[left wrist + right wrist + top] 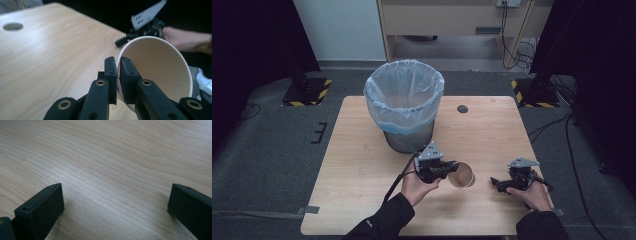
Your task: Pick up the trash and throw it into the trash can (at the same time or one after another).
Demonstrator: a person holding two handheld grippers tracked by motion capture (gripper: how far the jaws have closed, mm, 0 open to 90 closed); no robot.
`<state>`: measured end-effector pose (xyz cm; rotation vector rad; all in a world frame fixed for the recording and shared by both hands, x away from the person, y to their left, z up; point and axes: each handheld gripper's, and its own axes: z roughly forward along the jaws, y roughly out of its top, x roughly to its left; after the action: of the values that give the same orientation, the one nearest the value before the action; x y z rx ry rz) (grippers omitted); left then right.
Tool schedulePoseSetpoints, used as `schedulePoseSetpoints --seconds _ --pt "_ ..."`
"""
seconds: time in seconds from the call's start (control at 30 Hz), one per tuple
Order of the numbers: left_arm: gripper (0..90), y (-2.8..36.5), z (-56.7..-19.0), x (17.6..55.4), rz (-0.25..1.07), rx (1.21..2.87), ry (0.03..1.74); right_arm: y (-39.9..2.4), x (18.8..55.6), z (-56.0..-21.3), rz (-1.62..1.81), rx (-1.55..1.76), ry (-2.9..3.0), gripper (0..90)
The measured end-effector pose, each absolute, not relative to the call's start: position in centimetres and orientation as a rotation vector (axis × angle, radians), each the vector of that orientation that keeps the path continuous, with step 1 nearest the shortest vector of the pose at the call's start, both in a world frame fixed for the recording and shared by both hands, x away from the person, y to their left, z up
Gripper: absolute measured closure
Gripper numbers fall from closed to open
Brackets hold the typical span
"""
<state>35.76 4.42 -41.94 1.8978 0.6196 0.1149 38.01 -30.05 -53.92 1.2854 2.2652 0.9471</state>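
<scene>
Wooden bench carries a lined bin at its far middle. My left gripper pinches the paper cup by its rim, tipped sideways near the bin, presumably for dropping in. My right gripper rests with jaws spread.

Paper cup on table, before bin, between left gripper and right gripper.

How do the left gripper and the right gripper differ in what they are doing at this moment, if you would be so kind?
The left gripper is shut on the rim of the paper cup; the right gripper stands open with nothing between its jaws. The left one is carried tilted toward the cup, while the right one sits low over the table. Both are black and hand-held.
</scene>
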Motion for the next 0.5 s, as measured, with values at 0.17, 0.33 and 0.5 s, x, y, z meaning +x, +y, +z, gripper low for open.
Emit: schedulePoseSetpoints --seconds 0.17,0.33,0.5 --pt "84.2 6.1 -39.8 35.3 0.152 1.842 0.604 -30.1 38.0 -53.9 0.945 1.282 2.267 0.8" --pt "84.2 8.0 -37.8 35.0 0.200 1.787 0.599 -30.1 38.0 -53.9 0.946 1.282 2.267 0.8" --pt "84.2 9.7 -36.2 34.8 0.249 1.754 0.602 -30.1 38.0 -53.9 0.946 1.283 2.267 0.8"
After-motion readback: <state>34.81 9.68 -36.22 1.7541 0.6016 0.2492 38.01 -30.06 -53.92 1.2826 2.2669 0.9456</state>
